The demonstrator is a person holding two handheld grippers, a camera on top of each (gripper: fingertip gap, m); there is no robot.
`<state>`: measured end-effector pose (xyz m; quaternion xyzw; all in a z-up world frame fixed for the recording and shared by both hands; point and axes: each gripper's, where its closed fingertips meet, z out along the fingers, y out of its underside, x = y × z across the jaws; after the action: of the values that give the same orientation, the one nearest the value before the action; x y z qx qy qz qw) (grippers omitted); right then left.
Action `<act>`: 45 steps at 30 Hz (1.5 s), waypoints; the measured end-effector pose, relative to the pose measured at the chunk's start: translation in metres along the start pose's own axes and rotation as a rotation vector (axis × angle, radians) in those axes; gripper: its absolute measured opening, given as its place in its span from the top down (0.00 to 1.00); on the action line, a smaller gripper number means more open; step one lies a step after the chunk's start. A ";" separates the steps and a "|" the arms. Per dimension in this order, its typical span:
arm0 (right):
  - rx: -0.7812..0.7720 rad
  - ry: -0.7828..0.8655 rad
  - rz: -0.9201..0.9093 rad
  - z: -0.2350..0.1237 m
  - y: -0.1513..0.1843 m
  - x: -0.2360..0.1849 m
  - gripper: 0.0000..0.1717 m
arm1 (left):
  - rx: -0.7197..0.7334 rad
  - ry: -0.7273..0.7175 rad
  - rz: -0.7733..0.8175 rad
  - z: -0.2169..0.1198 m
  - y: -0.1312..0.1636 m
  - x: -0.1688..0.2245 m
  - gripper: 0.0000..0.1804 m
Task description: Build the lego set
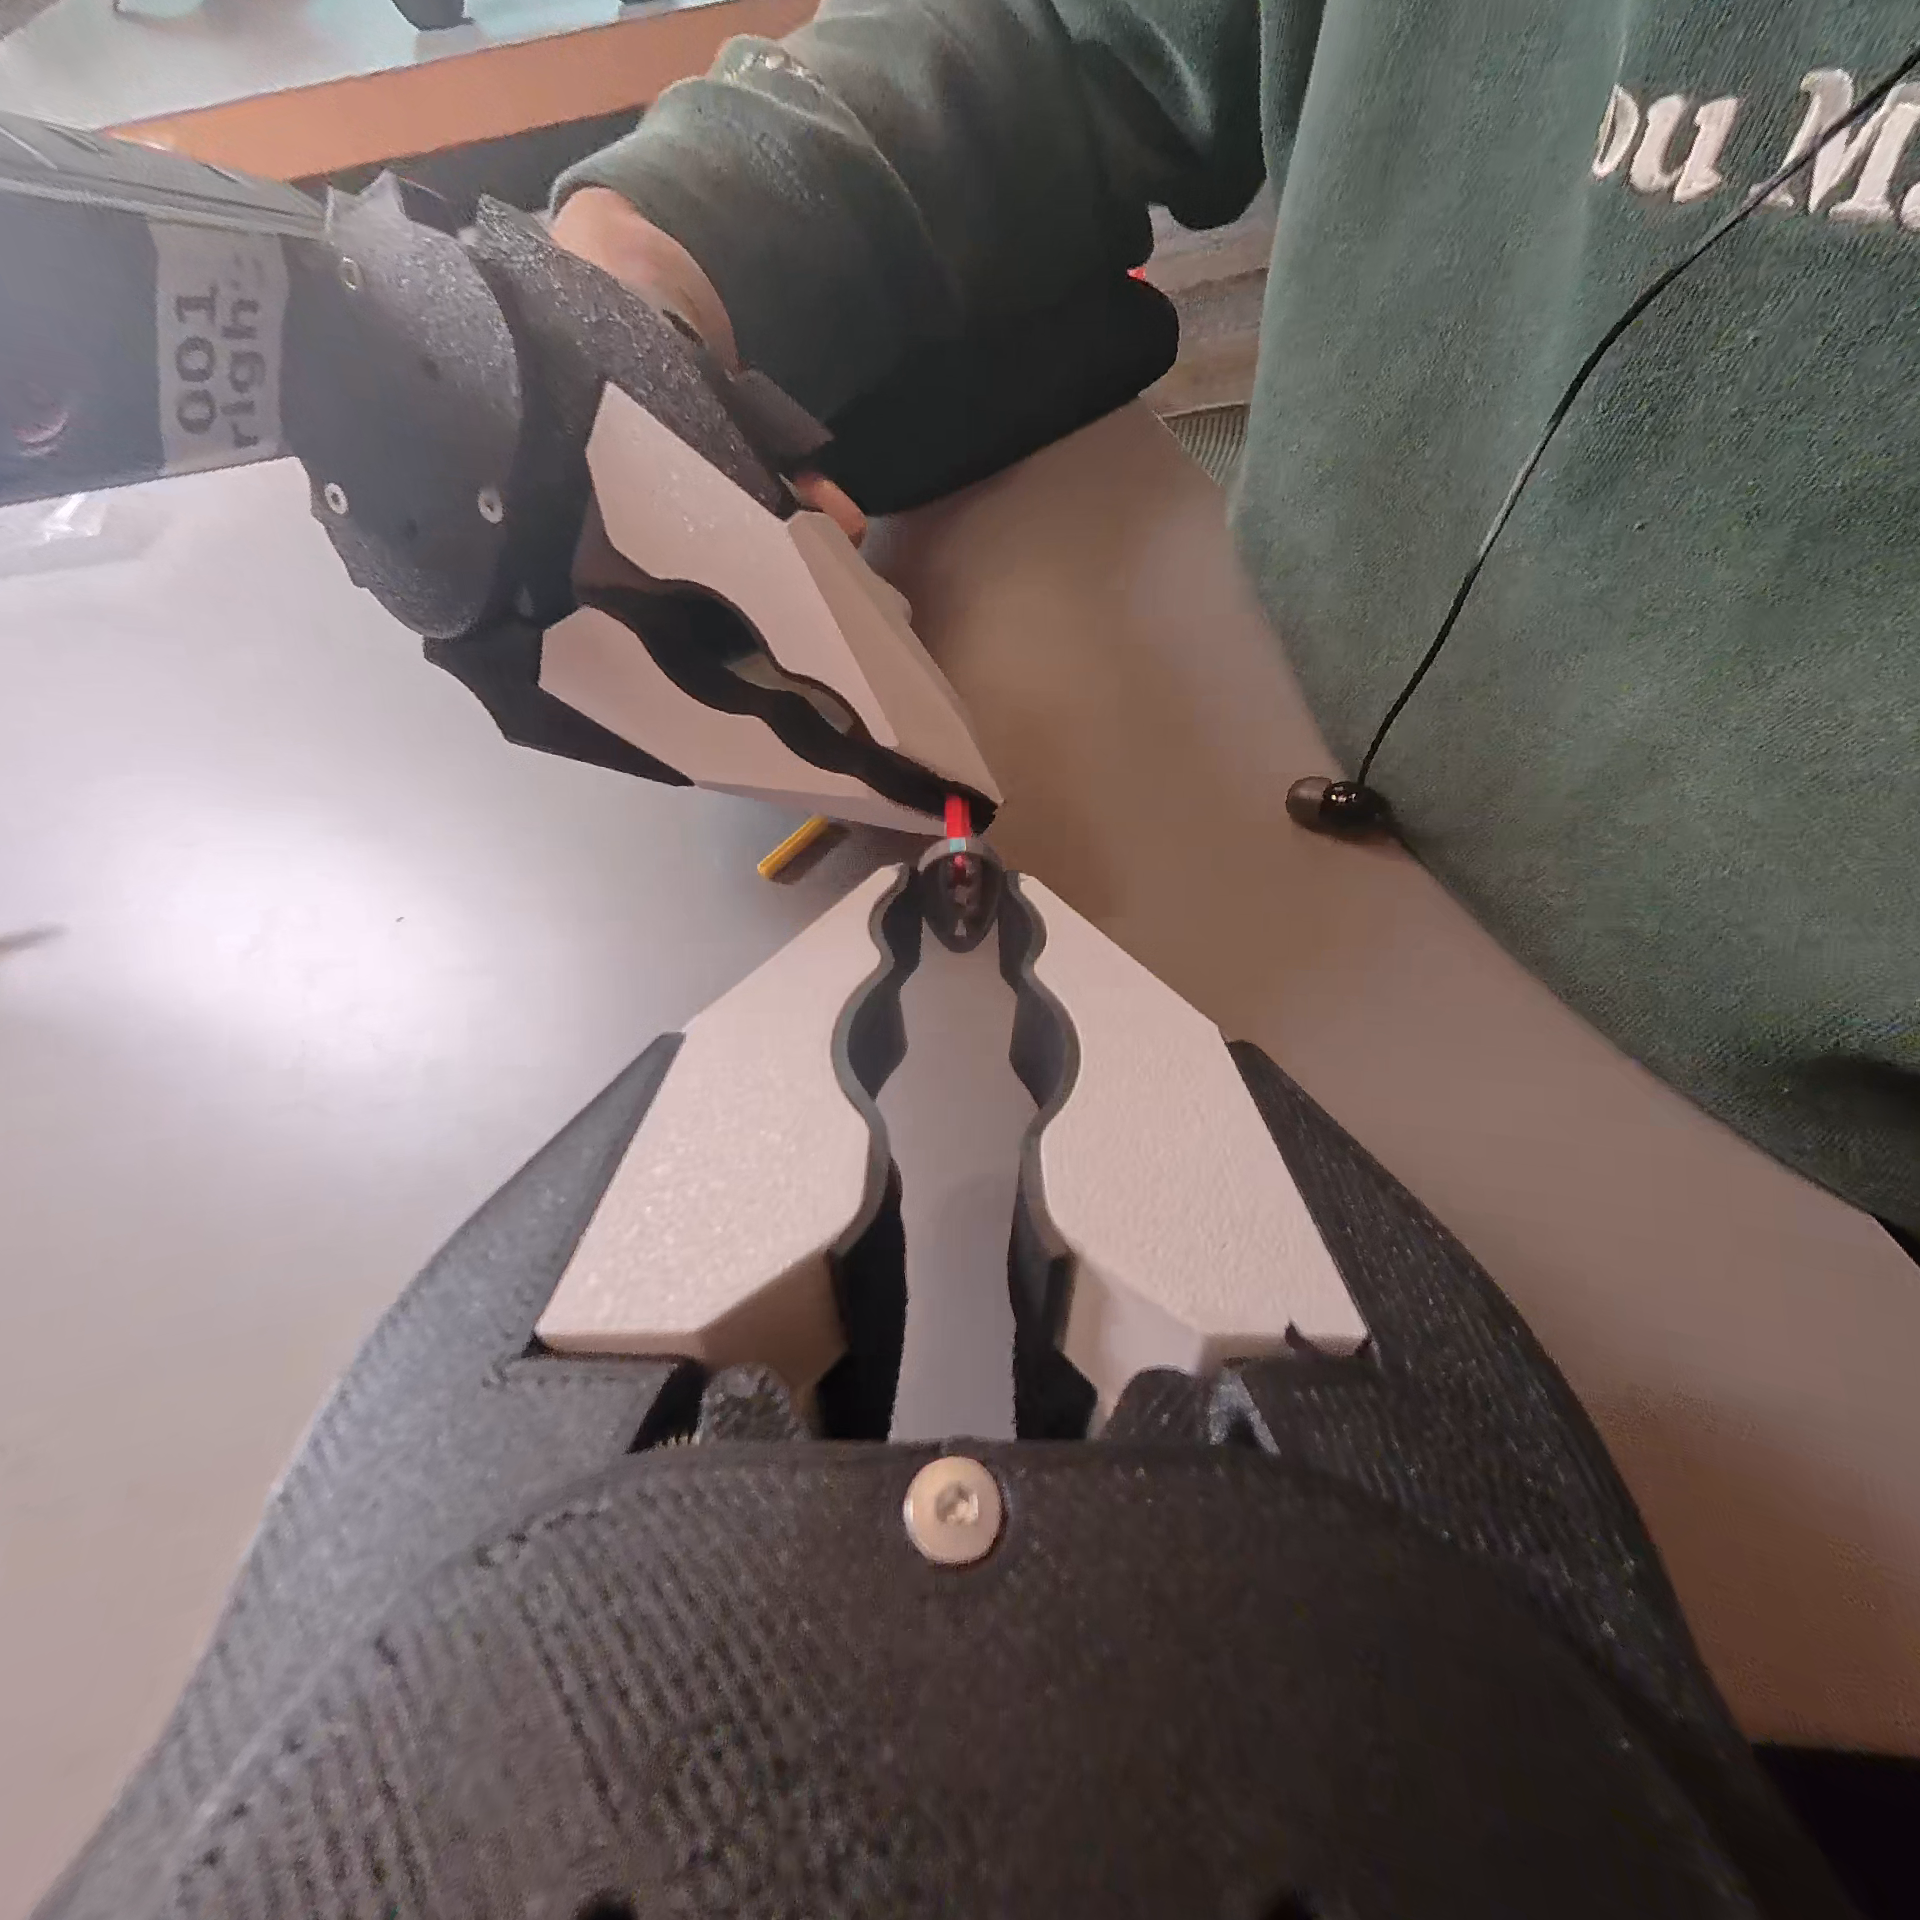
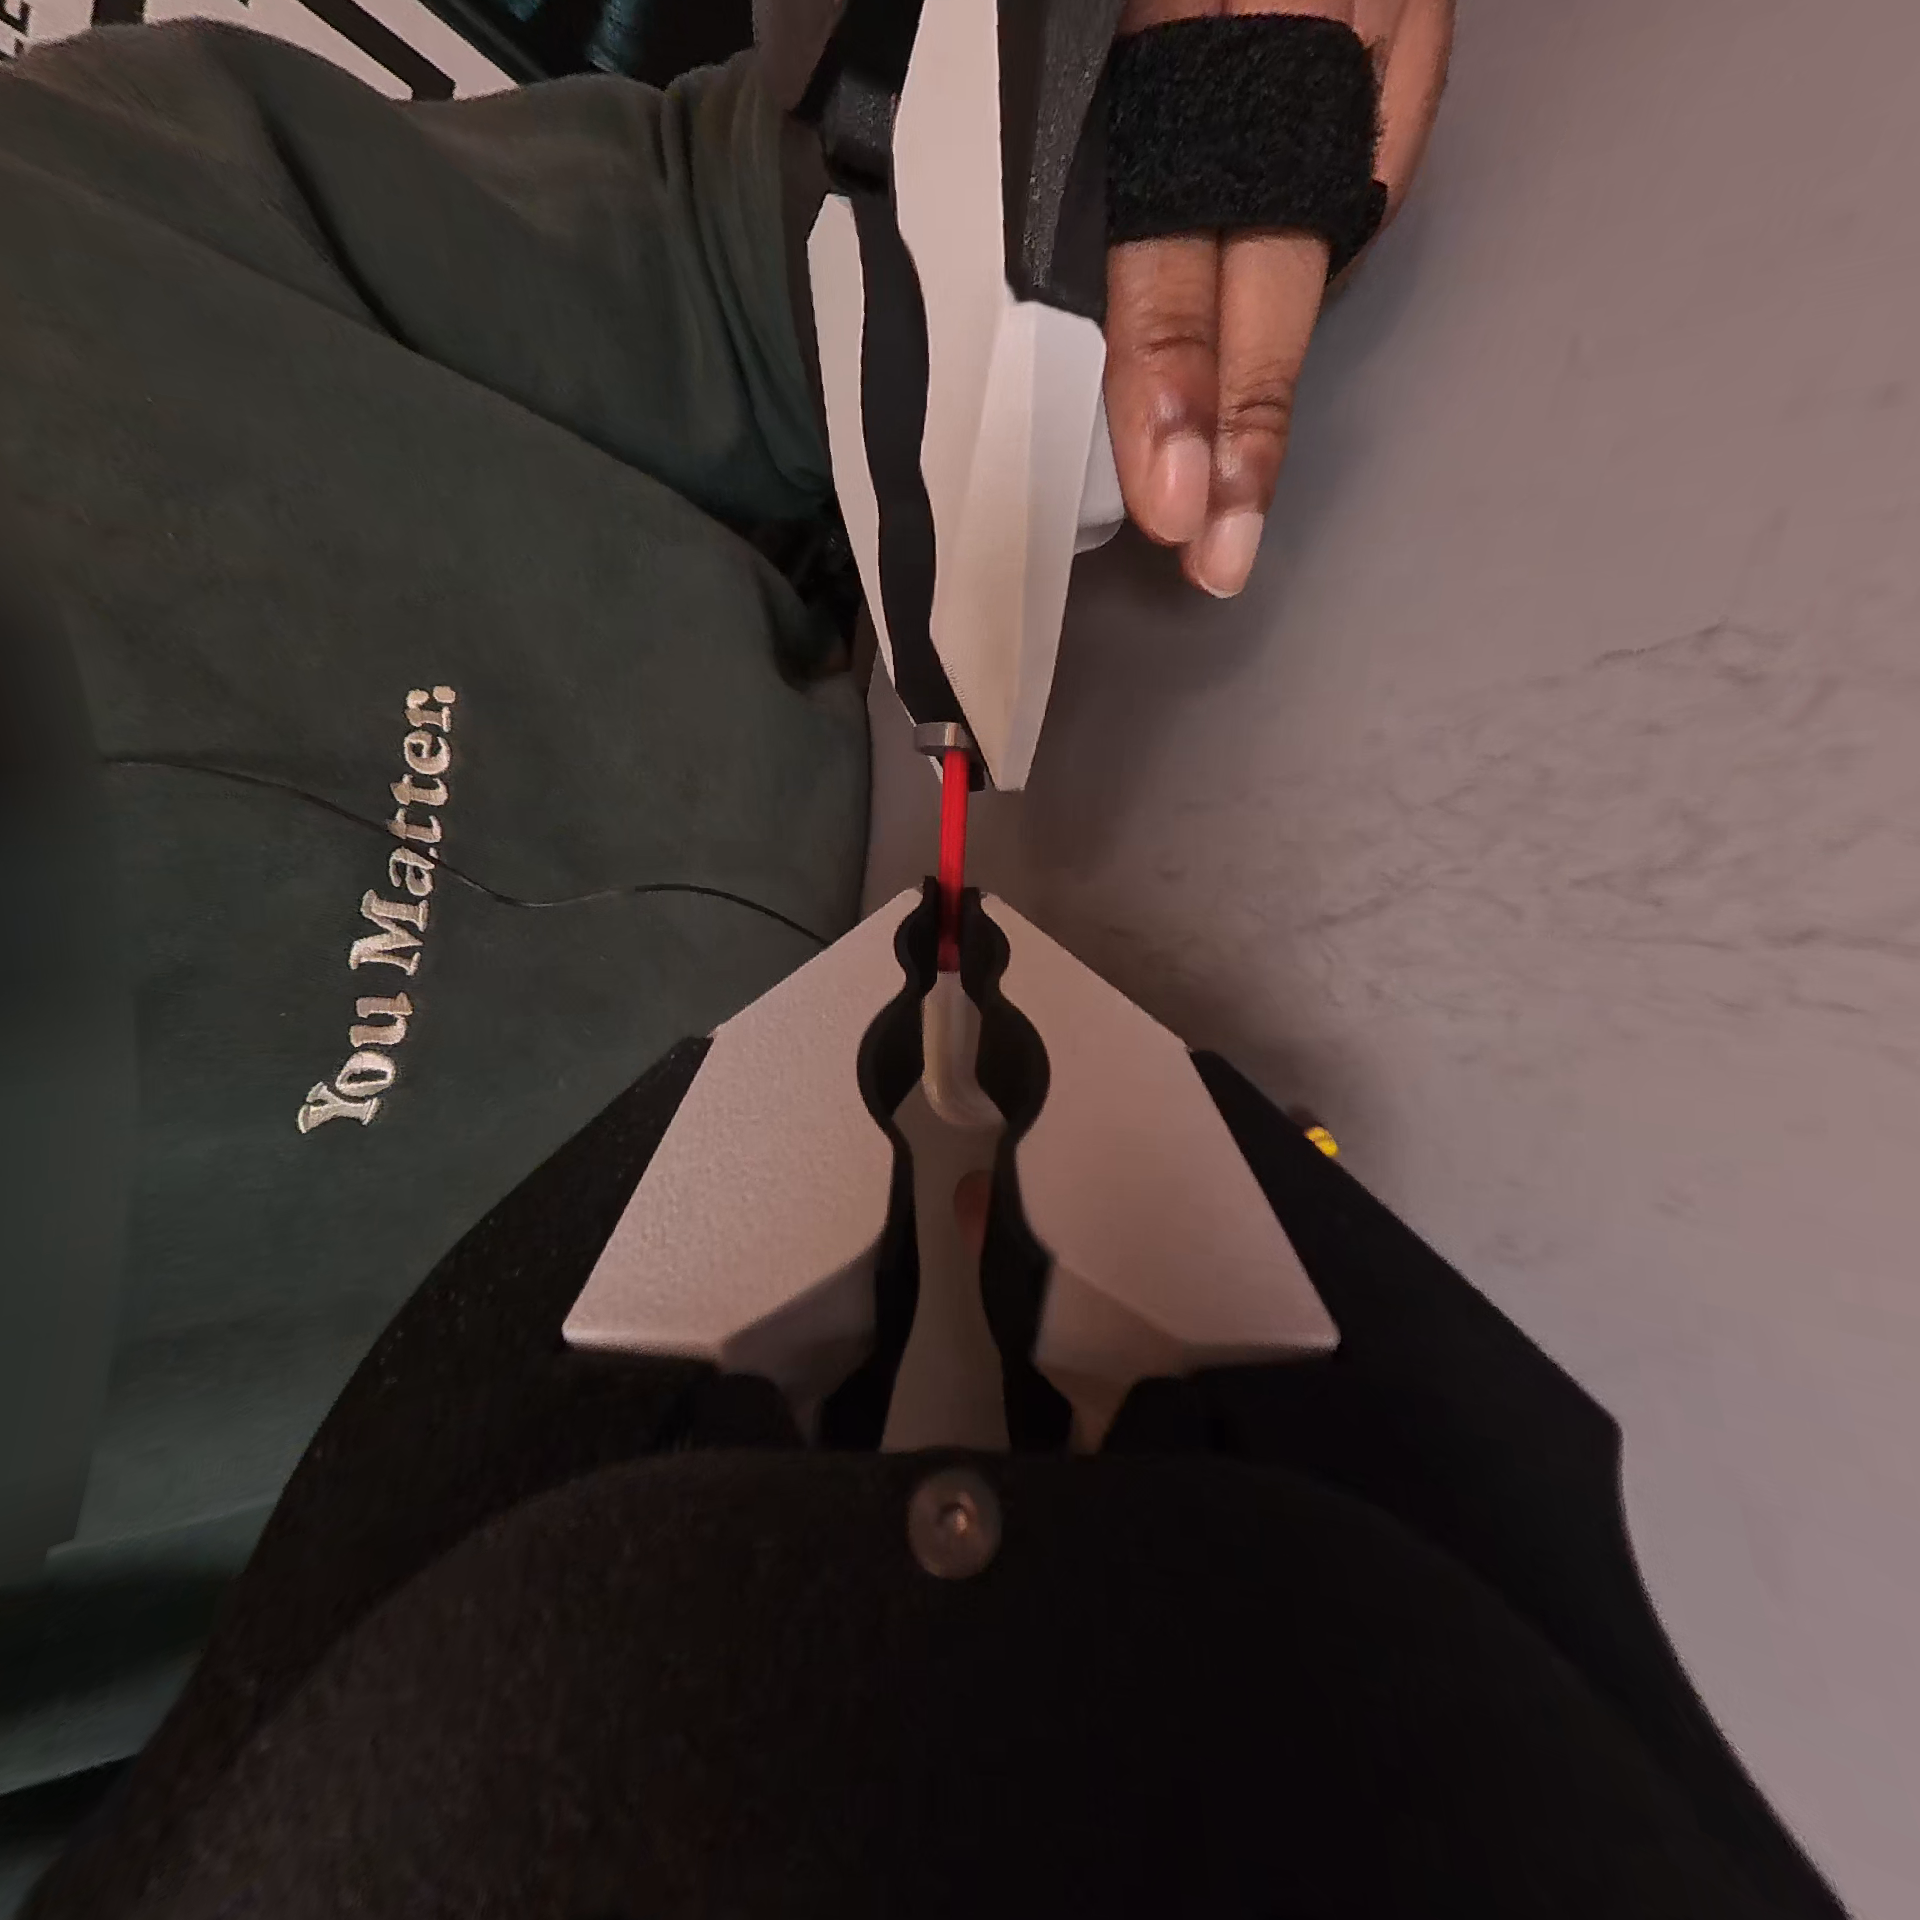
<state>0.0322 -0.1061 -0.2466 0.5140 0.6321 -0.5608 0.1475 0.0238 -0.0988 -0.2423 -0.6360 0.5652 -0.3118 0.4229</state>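
Left wrist view: the left gripper has its jaws narrowed onto a small dark ring, pinched right at the tips. The right gripper comes in from ahead and to the left, its jaws pressed together on a thin red rod whose free end meets the ring's rim. A yellow stick lies on the table just left of the tips. An earbud rests against a green sweatshirt to the right.

Right wrist view: the right gripper clamps the rod, which runs straight ahead to the ring at the left gripper's tips. A pale piece sits behind the clamped tips, between the fingers. A strapped hand steers the left gripper.
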 end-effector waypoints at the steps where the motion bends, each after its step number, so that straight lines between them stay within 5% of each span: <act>1: -0.011 -0.002 -0.002 0.002 0.002 -0.001 1.00 | -0.010 0.010 0.001 0.001 0.001 0.002 0.92; 33: -0.041 -0.014 0.037 0.009 0.012 0.007 1.00 | -0.173 0.055 0.035 0.016 0.021 0.016 0.92; 45: 0.035 0.042 0.081 0.002 0.005 0.016 1.00 | -0.144 -0.022 -0.070 0.012 0.023 0.000 0.92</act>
<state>0.0288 -0.1005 -0.2625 0.5533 0.6038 -0.5544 0.1480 0.0236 -0.0969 -0.2683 -0.6876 0.5589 -0.2780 0.3709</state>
